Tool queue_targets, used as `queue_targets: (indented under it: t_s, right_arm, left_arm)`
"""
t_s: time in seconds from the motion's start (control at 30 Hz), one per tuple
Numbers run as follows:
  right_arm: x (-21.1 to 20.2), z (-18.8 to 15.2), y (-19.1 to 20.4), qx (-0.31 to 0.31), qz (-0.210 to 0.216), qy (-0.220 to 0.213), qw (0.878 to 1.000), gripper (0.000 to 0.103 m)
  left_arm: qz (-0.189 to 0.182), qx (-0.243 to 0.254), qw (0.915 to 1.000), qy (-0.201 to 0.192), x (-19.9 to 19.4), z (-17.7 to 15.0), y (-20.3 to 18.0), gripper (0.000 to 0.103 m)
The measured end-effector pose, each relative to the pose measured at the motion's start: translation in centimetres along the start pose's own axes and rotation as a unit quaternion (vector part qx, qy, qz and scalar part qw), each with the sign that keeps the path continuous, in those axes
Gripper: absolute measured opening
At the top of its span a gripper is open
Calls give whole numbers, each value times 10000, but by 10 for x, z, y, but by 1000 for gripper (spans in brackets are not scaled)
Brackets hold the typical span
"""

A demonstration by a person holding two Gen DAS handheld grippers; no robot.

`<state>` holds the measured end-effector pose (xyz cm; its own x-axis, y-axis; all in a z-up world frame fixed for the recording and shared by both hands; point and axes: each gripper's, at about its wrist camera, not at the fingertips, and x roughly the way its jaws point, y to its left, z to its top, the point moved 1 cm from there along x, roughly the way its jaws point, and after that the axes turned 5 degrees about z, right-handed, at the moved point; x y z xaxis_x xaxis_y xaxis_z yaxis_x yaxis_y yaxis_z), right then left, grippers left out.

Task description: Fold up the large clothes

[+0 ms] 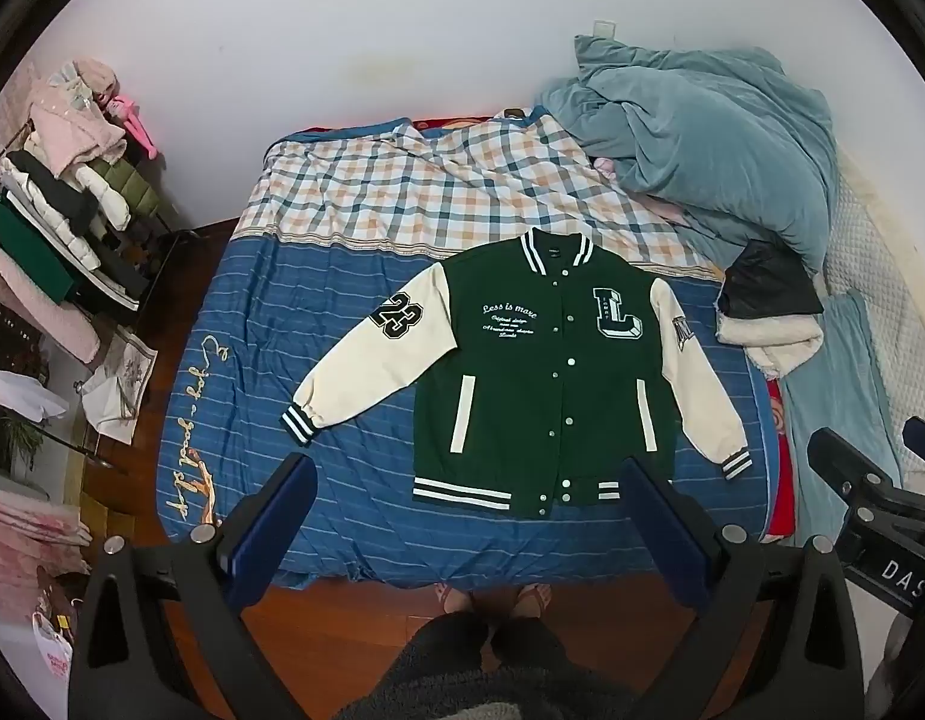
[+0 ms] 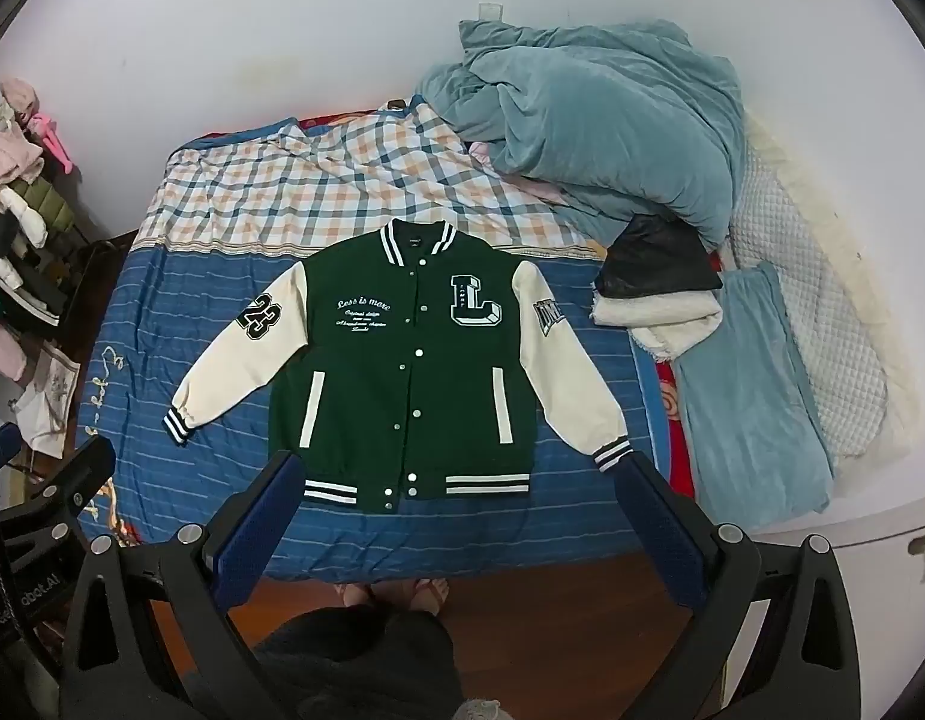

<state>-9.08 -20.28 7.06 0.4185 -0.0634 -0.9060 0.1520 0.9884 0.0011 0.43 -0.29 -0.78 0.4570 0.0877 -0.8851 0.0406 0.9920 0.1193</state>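
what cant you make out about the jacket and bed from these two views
- Back of the varsity jacket: it lies front up in both views.
- Small script under "Less is more": too small to read.
- Patch on the sleeve at picture right: foreshortened in the left wrist view.
- Near bed edge: partly behind the right gripper.
- What lies under the teal duvet: covered.

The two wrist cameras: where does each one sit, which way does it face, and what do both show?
Left wrist: on the left gripper, above the foot of the bed, facing steeply down at the green jacket; open fingers, feet, dark trousers and the right gripper show.
Right wrist: on the right gripper, same downward aim; open fingers, feet, and the left gripper show.
Shared: jacket, bed, teal blanket.
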Motion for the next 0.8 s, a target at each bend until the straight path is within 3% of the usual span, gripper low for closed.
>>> queue_targets:
  t_s: [0.8]
  right_arm:
    - [-13,5,8,11,14,-29,10000,103]
  left_arm:
    - [-28,-3,9999,-119,-9,5,-5,103]
